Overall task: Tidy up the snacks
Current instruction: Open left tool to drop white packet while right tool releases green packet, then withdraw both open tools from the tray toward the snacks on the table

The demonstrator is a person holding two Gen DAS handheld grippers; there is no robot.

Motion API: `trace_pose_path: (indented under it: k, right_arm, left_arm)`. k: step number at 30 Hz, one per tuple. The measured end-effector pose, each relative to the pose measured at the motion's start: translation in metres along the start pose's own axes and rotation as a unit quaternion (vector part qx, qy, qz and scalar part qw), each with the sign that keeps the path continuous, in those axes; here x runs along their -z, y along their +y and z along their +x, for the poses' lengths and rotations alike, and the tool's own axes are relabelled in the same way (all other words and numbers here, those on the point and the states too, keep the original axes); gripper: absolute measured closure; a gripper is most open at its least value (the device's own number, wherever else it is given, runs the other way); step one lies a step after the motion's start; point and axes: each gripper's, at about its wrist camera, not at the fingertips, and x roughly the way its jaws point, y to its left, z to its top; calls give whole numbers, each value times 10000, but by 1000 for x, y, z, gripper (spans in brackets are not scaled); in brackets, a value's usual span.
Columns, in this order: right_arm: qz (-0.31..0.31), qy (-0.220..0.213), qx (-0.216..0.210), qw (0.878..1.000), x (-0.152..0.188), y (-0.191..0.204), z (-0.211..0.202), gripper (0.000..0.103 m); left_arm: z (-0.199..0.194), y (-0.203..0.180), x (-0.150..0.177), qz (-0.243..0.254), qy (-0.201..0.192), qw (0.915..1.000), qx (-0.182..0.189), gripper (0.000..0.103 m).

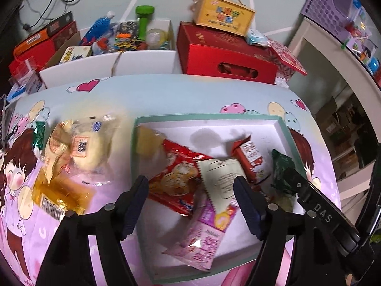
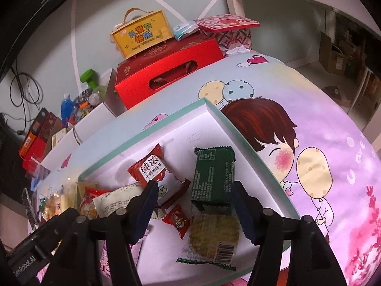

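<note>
A shallow white tray with a green rim (image 1: pixel 207 117) (image 2: pixel 171 116) lies on the cartoon tablecloth. It holds several snack packets: a red one (image 1: pixel 176 171), a pink one (image 1: pixel 204 240), a cream one (image 1: pixel 221 174), a red-and-white one (image 2: pixel 152 166) and a dark green one (image 2: pixel 212 174). Clear-wrapped pastries (image 1: pixel 81 147) and a golden packet (image 1: pixel 57 195) lie on the cloth left of the tray. My left gripper (image 1: pixel 190 205) is open and empty above the tray's packets. My right gripper (image 2: pixel 193 207) is open and empty over the green packet and a clear-wrapped cracker (image 2: pixel 214 233).
Behind the table stand a red gift box (image 1: pixel 223 54) with a yellow box (image 1: pixel 223 12) on top, and a white bin (image 1: pixel 109 64) full of odds and ends. A purple crate (image 1: pixel 328 2) sits on a white shelf at the right.
</note>
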Motion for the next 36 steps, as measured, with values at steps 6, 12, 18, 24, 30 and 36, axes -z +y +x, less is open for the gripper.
trace_pose_path:
  k: [6,12,18,24,30,36]
  right_arm:
    - [-160,-28,121,9998,4,8,-2,18]
    - [-304,-27,128,9995,6,16,-4,15]
    - [-463,-24,109,9989,7,23,-4,6]
    - [-521,-30,159,9985,8,26,-3,2]
    - [-675,-49,223,9975,10,32,-2,0]
    - [-706,-12,222,9973,11,34,-1,0]
  left_arm:
    - [1,25,5,-317,-29,9994,-163,16]
    - [2,45,12,-482,-42,9982,-351,16]
    - [8,51,18,-560,-15,9977,-372,14]
    - [9,56,19,-623,-38,9975,-338,8]
    - [8,63,18,-690,-103,9965,-455,5]
    - [8,66,19,-686,-68,9968,-413,5]
